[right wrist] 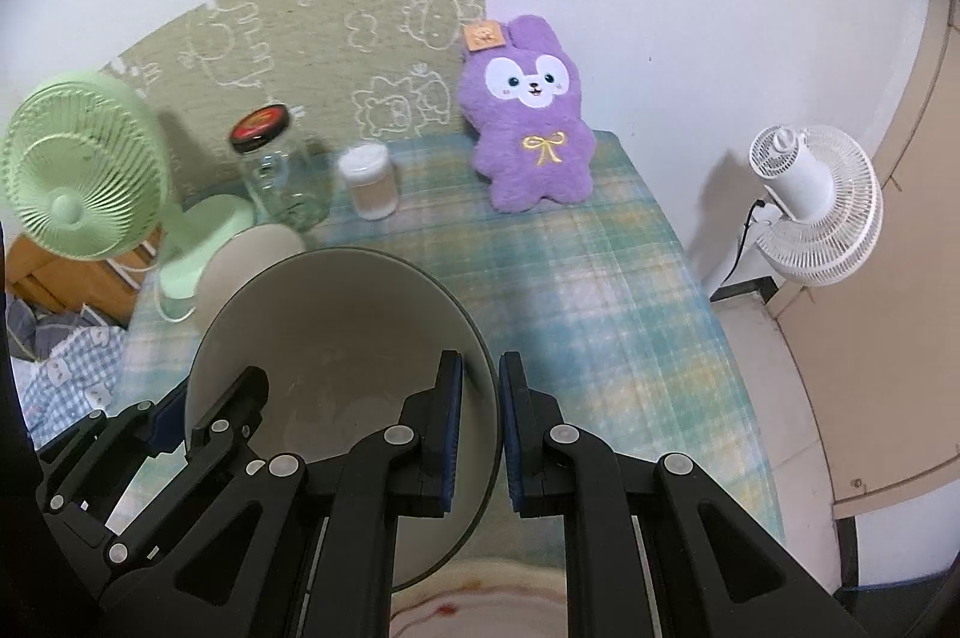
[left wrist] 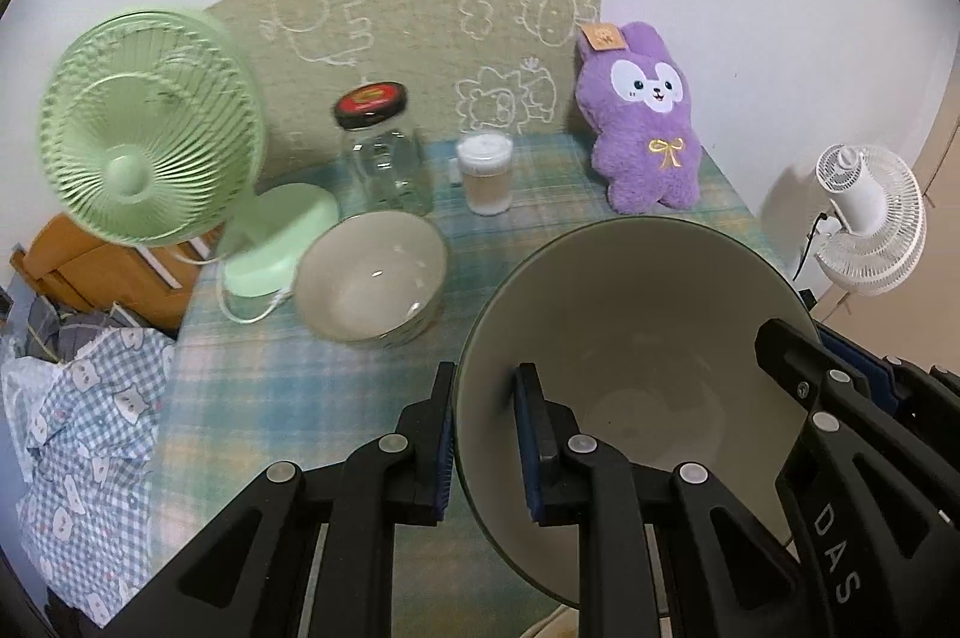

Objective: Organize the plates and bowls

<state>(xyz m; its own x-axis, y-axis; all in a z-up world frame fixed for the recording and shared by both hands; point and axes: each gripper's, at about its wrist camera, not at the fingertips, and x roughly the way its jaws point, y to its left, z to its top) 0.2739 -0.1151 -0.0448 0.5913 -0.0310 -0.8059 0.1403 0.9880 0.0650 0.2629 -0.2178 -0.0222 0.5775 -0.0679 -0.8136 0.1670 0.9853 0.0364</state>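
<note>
A large beige bowl with a dark outside (left wrist: 648, 326) is held above the plaid table by both grippers. My left gripper (left wrist: 486, 434) is shut on its left rim, one finger inside and one outside. My right gripper (right wrist: 480, 422) is shut on its right rim (right wrist: 486, 398); the same bowl fills the right wrist view (right wrist: 336, 338). A second, smaller beige bowl (left wrist: 372, 278) sits on the table near the green fan's base, partly hidden behind the held bowl in the right wrist view (right wrist: 252, 254).
On the plaid tablecloth (left wrist: 300, 398) stand a green fan (left wrist: 150, 128), a glass jar with a black lid (left wrist: 384, 152), a small plastic cup (left wrist: 486, 176) and a purple plush rabbit (left wrist: 642, 122). A white fan (right wrist: 810, 206) stands off the table's right edge. Checked fabric (left wrist: 78, 428) lies left.
</note>
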